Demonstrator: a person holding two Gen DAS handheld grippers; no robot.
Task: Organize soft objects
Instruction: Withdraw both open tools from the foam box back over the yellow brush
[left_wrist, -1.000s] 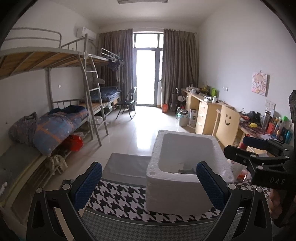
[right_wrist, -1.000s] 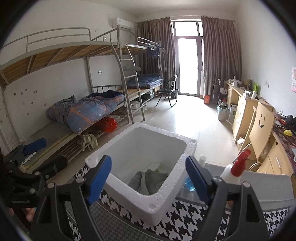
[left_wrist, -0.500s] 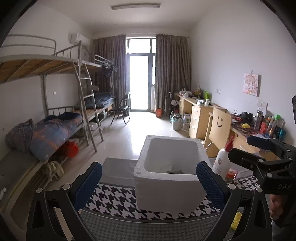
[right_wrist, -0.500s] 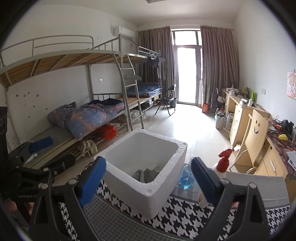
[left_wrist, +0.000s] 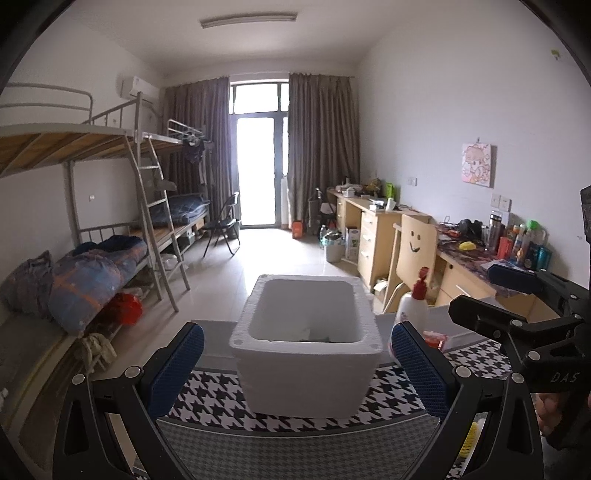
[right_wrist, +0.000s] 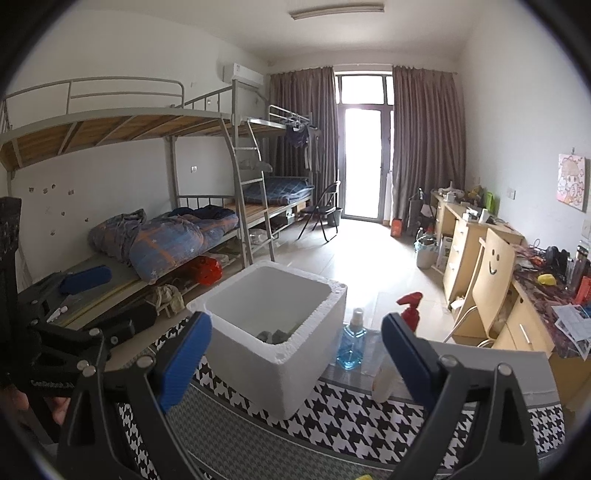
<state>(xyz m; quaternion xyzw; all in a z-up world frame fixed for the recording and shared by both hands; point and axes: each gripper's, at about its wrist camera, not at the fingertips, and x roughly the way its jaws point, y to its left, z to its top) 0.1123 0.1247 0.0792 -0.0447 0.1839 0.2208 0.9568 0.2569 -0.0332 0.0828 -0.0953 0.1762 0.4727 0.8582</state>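
Grey cloth pieces (right_wrist: 275, 336) lay at the bottom of the white foam box (left_wrist: 306, 347), which stood at frame centre on the houndstooth-covered surface (left_wrist: 221, 391). Left tool (left_wrist: 297, 363) and right tool (right_wrist: 295, 352) both gaped wide, gripping nothing. A blue bottle (right_wrist: 351, 347) stood just right of the box.
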